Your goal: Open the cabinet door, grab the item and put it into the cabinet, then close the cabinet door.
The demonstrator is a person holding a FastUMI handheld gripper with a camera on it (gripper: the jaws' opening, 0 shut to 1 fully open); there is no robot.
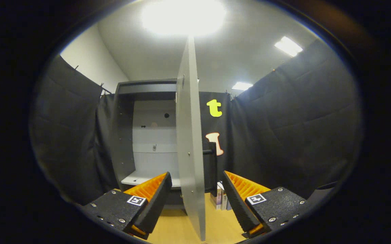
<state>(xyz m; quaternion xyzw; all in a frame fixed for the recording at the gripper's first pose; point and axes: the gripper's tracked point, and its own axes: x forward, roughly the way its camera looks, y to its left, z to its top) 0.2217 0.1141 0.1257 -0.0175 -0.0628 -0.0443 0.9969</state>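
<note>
Both tool (pixel 197 191) fingers apart — door (pixel 189 135) edge between

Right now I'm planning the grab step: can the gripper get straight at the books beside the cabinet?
Probably not straight on. The gripper is open with the edge of the open cabinet door standing between its fingers, and the books sit beyond, right of the door. It would likely have to back off and shift right first.
</note>
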